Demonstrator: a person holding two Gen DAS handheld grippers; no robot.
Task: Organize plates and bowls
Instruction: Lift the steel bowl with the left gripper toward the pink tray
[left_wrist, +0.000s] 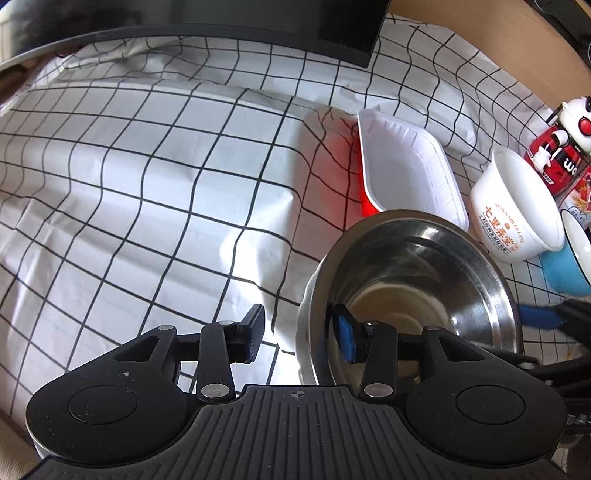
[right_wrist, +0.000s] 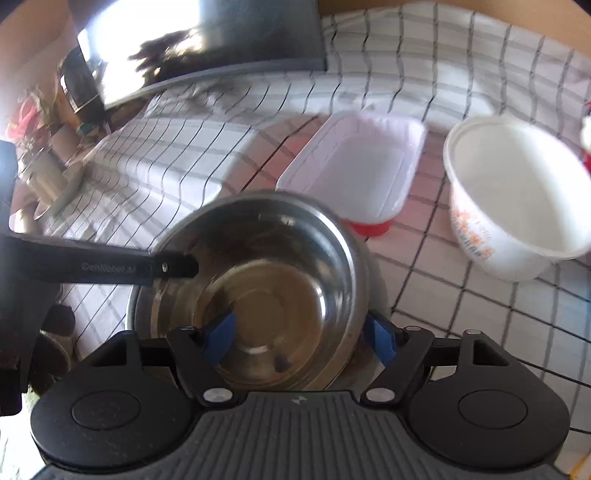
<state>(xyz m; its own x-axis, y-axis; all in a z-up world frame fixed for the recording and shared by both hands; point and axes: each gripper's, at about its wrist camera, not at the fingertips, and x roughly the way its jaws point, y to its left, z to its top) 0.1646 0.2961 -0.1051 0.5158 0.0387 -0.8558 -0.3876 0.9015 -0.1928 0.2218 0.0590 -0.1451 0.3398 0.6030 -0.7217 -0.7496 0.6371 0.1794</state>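
A steel bowl (left_wrist: 417, 280) sits on the checked cloth. My left gripper (left_wrist: 299, 334) is open and straddles the bowl's left rim, one finger inside and one outside. My right gripper (right_wrist: 301, 339) is open and straddles the bowl's (right_wrist: 266, 273) near right rim; its blue pad (left_wrist: 543, 317) shows at the bowl's right edge in the left wrist view. The left gripper's finger (right_wrist: 173, 266) reaches over the bowl's left rim in the right wrist view. Behind the bowl lies a white rectangular tray with a red underside (left_wrist: 406, 173) (right_wrist: 354, 166). A white printed bowl (left_wrist: 517, 214) (right_wrist: 513, 199) stands to the right.
A blue bowl (left_wrist: 565, 269) sits at the far right beside a red and white toy figure (left_wrist: 561, 144). A dark monitor (left_wrist: 207, 18) (right_wrist: 207, 40) stands at the back. The checked cloth (left_wrist: 147, 184) stretches to the left. Clutter (right_wrist: 40, 147) lies at the far left.
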